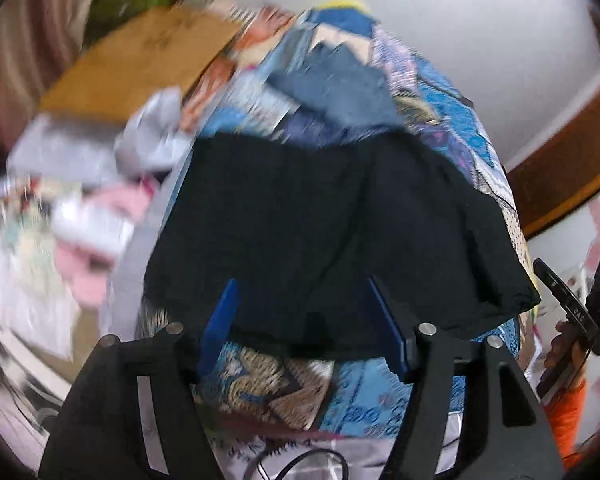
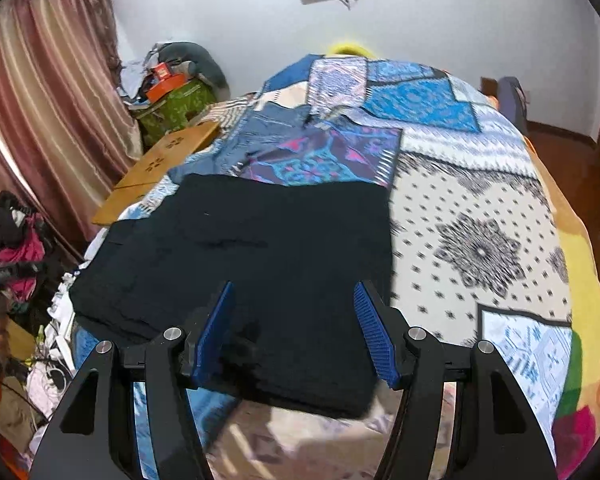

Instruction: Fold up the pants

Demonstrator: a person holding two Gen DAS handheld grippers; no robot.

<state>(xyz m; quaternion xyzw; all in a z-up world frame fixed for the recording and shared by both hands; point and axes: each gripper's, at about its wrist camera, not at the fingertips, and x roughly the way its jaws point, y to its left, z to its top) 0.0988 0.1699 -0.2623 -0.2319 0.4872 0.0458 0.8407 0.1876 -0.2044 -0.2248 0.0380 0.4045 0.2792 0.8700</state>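
Note:
The black pants [image 1: 320, 220] lie folded into a flat, roughly square stack on a patchwork bedspread [image 1: 372, 400]. My left gripper [image 1: 302, 280] hovers over their near edge, its blue pads [image 1: 220, 320] wide apart with nothing pinched between them. In the right wrist view the same pants [image 2: 260, 260] spread out under my right gripper [image 2: 294, 284]. It also stands open, with its pads [image 2: 374, 332] above the cloth near the front edge. The left wrist view is blurred.
A blue denim garment [image 2: 276, 124] lies further back on the bedspread [image 2: 480, 240]. A cardboard sheet [image 2: 160, 164], a green bag [image 2: 176, 108] and piled clothes [image 2: 16, 240] crowd the left side by the curtain [image 2: 40, 100]. A hand [image 1: 564, 344] in an orange sleeve shows at the right edge.

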